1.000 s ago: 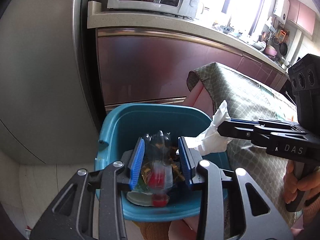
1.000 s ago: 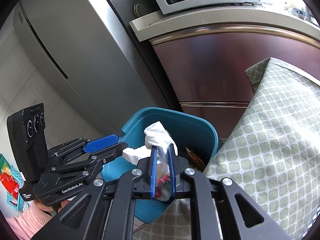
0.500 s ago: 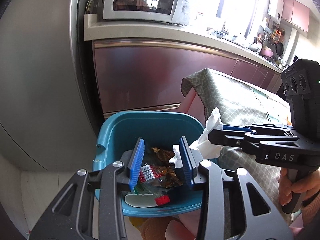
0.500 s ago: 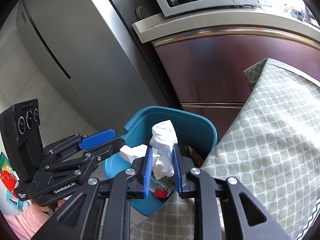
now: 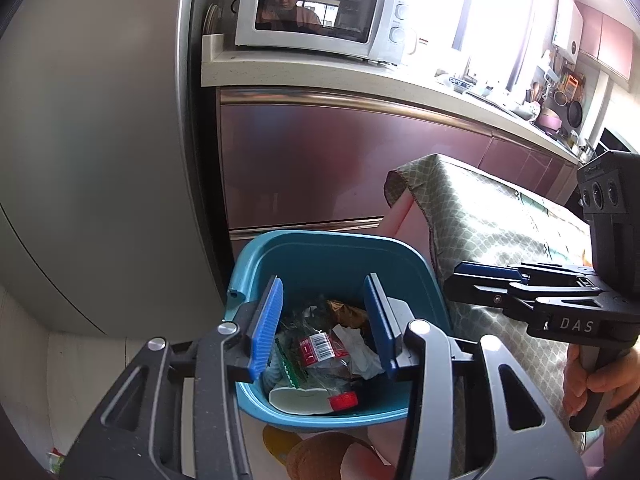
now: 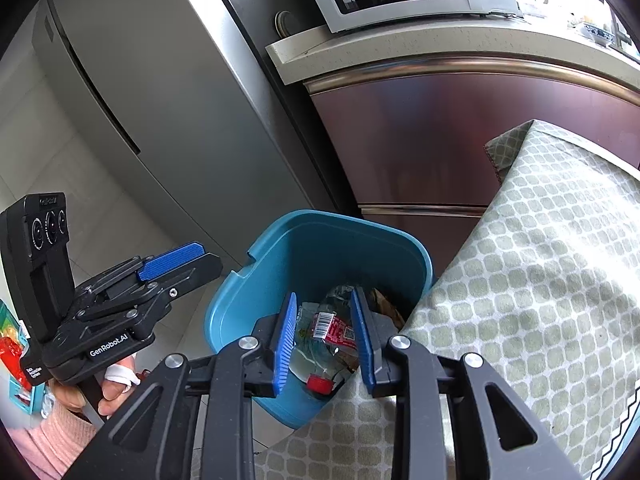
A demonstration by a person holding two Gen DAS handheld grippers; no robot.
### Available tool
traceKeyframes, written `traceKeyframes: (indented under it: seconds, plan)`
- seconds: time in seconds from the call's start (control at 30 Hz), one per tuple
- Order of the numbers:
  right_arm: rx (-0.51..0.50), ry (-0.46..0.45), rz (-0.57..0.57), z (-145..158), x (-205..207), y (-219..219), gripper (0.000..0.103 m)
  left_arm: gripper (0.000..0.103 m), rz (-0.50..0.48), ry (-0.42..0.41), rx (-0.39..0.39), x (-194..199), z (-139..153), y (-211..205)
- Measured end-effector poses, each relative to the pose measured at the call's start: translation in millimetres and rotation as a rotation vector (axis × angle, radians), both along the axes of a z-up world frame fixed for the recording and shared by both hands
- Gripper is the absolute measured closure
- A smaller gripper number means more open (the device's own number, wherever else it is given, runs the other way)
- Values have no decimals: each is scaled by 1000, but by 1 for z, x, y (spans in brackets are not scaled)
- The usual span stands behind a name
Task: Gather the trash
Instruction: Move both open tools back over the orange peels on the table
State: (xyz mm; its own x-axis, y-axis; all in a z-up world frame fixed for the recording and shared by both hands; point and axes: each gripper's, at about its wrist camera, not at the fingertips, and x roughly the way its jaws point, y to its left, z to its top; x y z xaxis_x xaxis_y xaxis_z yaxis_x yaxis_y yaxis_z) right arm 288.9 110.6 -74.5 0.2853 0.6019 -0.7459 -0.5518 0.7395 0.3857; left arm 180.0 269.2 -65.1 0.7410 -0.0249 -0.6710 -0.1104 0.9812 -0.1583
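A blue trash bin (image 5: 332,248) stands on the floor beside the table; it also shows in the right wrist view (image 6: 320,236). Inside lie a crushed plastic bottle with a red label (image 5: 320,350) (image 6: 332,330) and red cap, a crumpled white tissue (image 5: 360,344), a brown wrapper (image 5: 346,310) and a white cup (image 5: 296,400). My left gripper (image 5: 324,320) is open and empty above the bin. My right gripper (image 6: 324,336) is open and empty above the bin's right rim.
A table with a green patterned cloth (image 6: 540,280) sits right of the bin. A steel fridge (image 5: 100,140) stands to the left. Maroon cabinets (image 5: 340,168) under a counter with a microwave (image 5: 316,12) stand behind.
The bottle dropped from my left gripper into the bin. My right gripper opened and the white tissue fell into the bin. Both grippers rose slightly.
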Motion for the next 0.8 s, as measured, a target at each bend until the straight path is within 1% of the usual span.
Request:
traceKeyframes:
  seconds: [0.07, 0.13, 0.2, 0.27, 0.37, 0.5, 0.57, 0.63, 0.8]
  plan:
    - [3, 0, 2, 1, -3, -3, 76, 61, -12, -3, -4, -2, 1, -3]
    - [9, -1, 5, 2, -6, -6, 73, 60, -27, -11, -10, -5, 3, -7]
    - [9, -15, 4, 5, -12, -12, 66, 59, -45, -25, -17, -9, 6, -11]
    - [18, -34, 4, 11, -20, -21, 63, 57, -72, -41, -29, -13, 10, -18]
    - [24, -64, -4, 21, -30, -40, 63, 57, -123, -59, -34, -15, 17, -34]
    - [24, -120, -40, 39, -46, -79, 60, 55, -207, -84, -37, -18, 26, -64]
    - [22, -146, -74, 46, -53, -104, 59, 55, -246, -96, -22, -19, 30, -82]
    - [20, -166, -117, 52, -61, -130, 58, 54, -290, -103, -26, -20, 33, -99]
    - [-26, -211, -257, 61, -80, -194, 58, 53, -383, -104, -38, -19, 35, -143]
